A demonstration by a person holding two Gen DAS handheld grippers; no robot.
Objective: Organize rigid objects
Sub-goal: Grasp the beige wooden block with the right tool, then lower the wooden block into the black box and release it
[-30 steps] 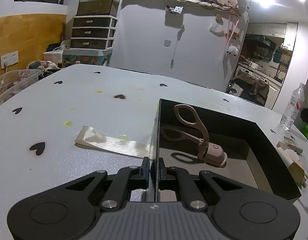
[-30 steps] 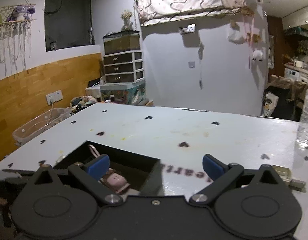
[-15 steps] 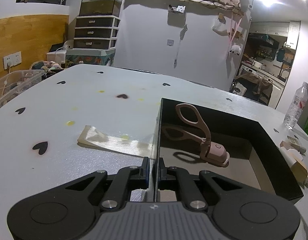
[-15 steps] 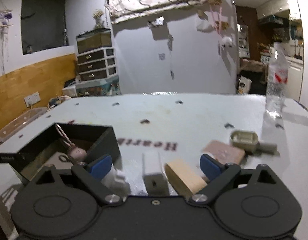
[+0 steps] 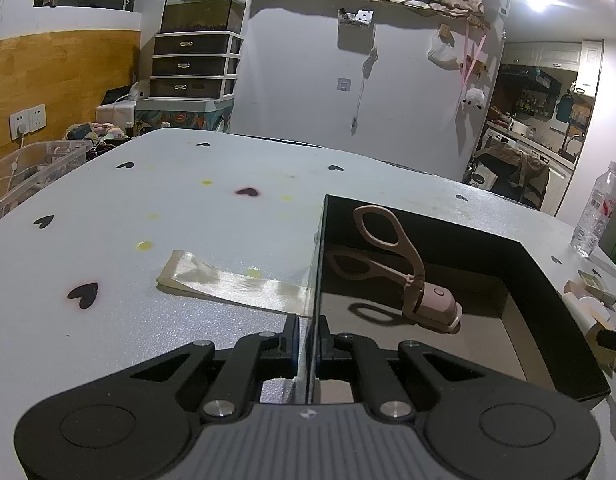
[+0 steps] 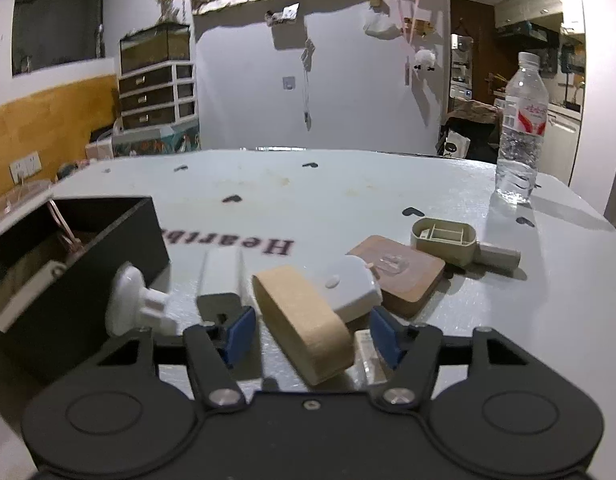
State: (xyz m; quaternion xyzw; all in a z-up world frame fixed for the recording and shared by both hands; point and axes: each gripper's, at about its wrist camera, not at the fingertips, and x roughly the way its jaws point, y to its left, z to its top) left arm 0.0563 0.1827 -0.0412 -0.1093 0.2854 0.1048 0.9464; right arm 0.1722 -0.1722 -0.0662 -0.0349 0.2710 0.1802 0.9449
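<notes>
Water bottle [image 6: 522, 128]: stood upright at far right of table [image 6: 348, 188] | drawer unit [image 5: 194, 64]: placed against back wall, glass tank [image 5: 204, 10] set on top | wall socket [image 5: 28, 120]: mounted on wood panelling | clear bin [image 5: 36, 168]: positioned beside table.

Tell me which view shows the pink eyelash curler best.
The left wrist view: the eyelash curler lies fully visible inside the black box. The right wrist view shows only a blurred sliver of its handles over the box wall.

Left tongs [image 5: 307, 338] clamped on black box [image 5: 318, 280] wall; pink curler [image 5: 412, 276] inside.
</notes>
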